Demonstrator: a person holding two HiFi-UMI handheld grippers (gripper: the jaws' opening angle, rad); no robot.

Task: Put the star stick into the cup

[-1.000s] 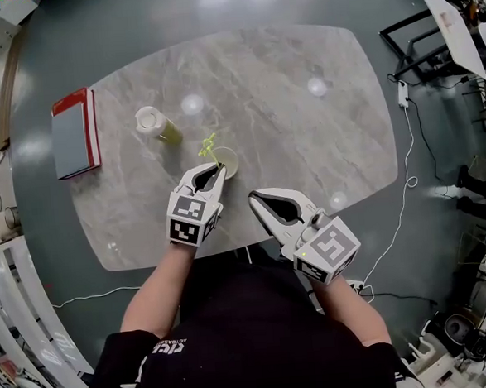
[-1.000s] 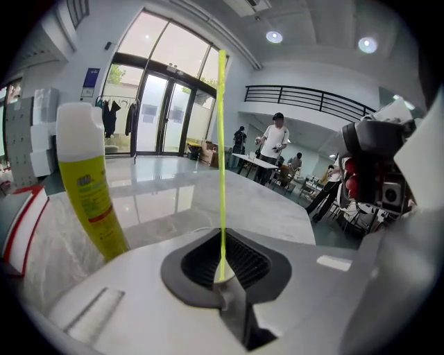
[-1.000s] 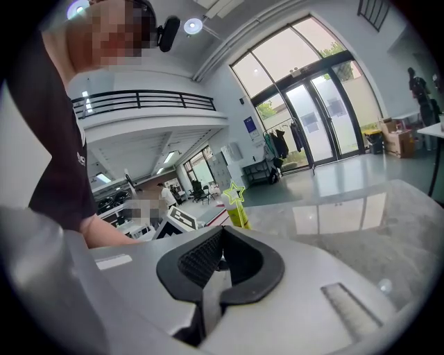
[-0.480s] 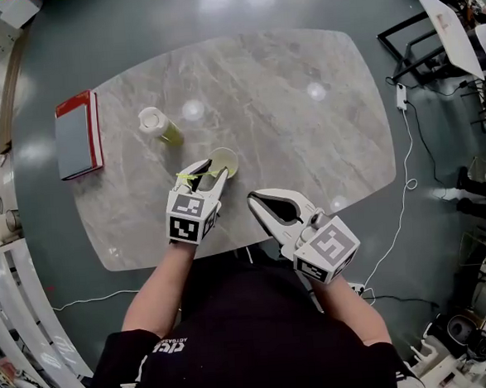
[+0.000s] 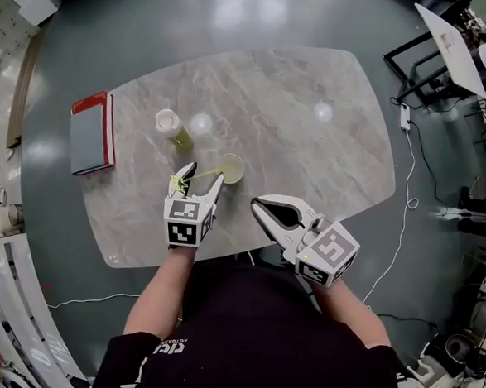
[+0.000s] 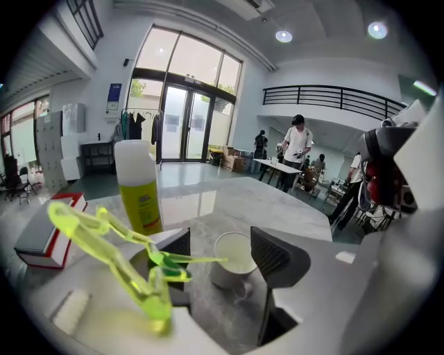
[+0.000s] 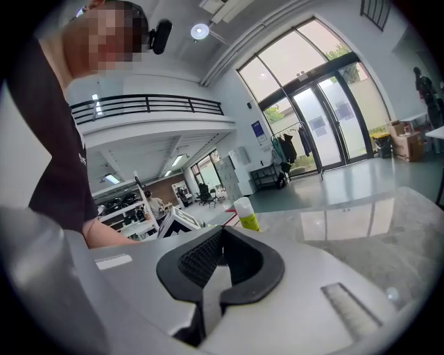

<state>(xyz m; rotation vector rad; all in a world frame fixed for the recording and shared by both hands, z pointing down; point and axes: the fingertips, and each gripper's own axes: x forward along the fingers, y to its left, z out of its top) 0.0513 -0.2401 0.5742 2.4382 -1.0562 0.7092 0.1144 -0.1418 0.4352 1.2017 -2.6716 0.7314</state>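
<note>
Star stick (image 6: 111,239) lies loose across the opening jaws of the left gripper (image 5: 207,172), its thin tip at the rim of the cup (image 6: 234,258). Better to pinch it, tilt it upright over the cup, then release. Jaws of the right gripper (image 7: 220,239) are pressed together, empty.

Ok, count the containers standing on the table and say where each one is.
2. The white cup stands near the middle of the table; the white-capped yellow bottle stands farther back to its left, right of the red book. None looks hidden.
</note>
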